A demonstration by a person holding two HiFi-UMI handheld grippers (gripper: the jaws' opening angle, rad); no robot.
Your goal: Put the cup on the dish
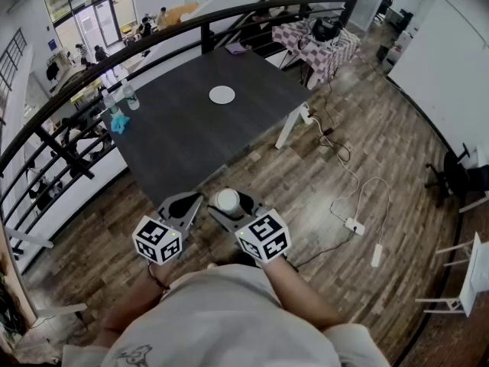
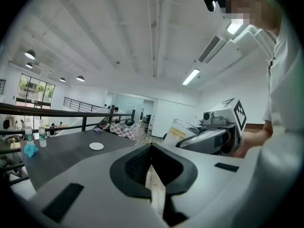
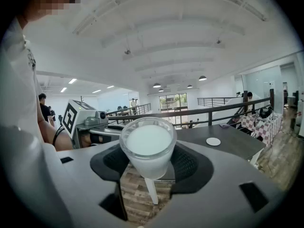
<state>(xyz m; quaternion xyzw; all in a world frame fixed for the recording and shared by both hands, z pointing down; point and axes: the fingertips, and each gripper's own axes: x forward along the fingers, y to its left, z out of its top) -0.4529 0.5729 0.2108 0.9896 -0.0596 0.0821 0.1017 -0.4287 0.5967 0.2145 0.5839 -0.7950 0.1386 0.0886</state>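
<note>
Holding the cup (image 3: 147, 146) in my right gripper (image 3: 148, 167), jaws wide and clamped on its wall, well apart from the dish (image 1: 221, 95) on the table (image 1: 176, 140). Left gripper (image 2: 151, 165) closed, empty. Cup looks thin plastic, prob light & squashy, so I'd grip mid-wall, gently.

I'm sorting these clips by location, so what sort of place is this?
Likely an upper-level mezzanine in an office or lab building. A black railing runs beside the dark table, people are visible on a lower floor beyond it, and the flooring is wood plank.
</note>
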